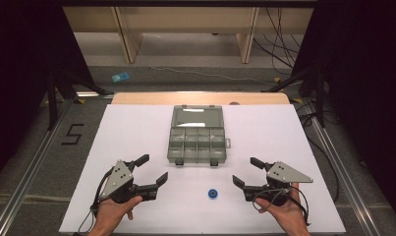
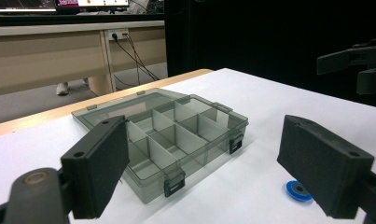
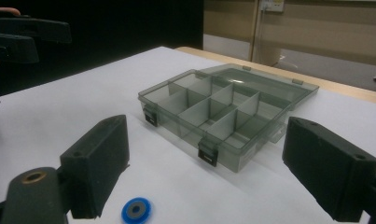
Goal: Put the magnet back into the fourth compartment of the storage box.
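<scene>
A smoky grey plastic organiser box (image 1: pixel 197 141) lies open in the middle of the white table, its lid (image 1: pixel 197 117) folded flat behind it and its compartments bare. The same box (image 2: pixel 176 135) (image 3: pixel 223 112) appears in both gripper views. A small blue ring (image 1: pixel 212 193) rests on the table in front of the box, between the two grippers; it is seen again as the blue ring (image 2: pixel 298 191) (image 3: pixel 136 210). My left gripper (image 1: pixel 153 168) (image 2: pixel 213 168) is open, holding nothing. My right gripper (image 1: pixel 247 171) (image 3: pixel 209 172) is open too, holding nothing.
The white table top (image 1: pixel 136 128) has a wooden strip (image 1: pixel 200 98) along its far edge. Beyond it are floor cables (image 1: pixel 279 44), desk legs (image 1: pixel 129 42) and a blue object (image 1: pixel 120 77) on the floor. Metal rails (image 1: pixel 33 162) run along both sides.
</scene>
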